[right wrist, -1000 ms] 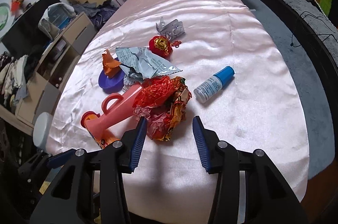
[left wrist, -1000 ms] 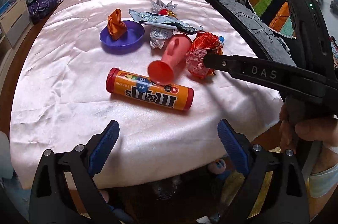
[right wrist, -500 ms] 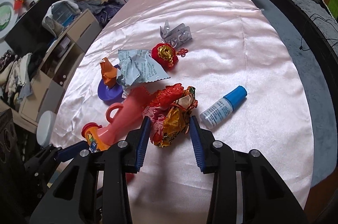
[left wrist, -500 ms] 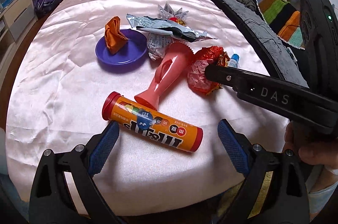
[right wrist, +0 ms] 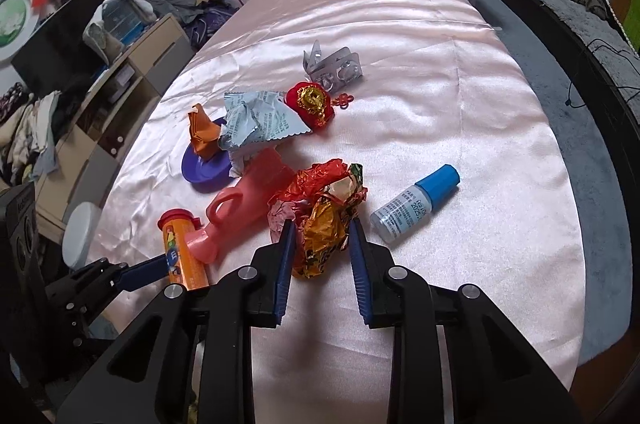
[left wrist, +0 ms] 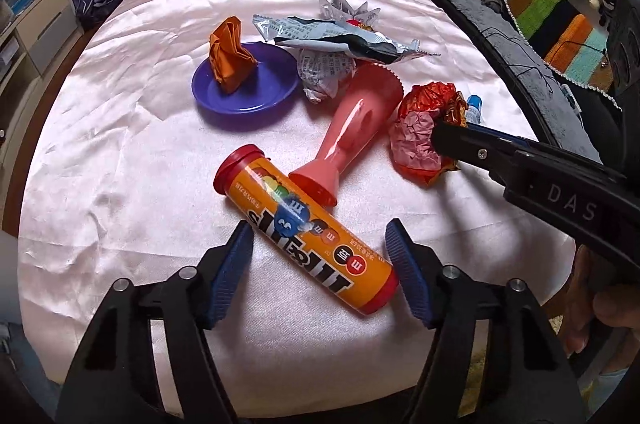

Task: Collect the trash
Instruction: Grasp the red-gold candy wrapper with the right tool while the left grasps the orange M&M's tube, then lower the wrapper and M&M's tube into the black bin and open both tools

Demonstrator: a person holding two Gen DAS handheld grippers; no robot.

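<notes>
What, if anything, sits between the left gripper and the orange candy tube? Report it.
Nothing visible does. The orange candy tube already lies diagonally between the fingers of the left gripper, whose jaws are closing; the pads show no contact yet. The pink vase touches the tube's far end, outside the gripper.

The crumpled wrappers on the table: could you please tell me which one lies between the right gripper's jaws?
The red-and-gold foil wrapper, beside the pink vase. The right gripper is closing its jaws around it; the silver printed wrapper lies farther back by the purple dish.
</notes>
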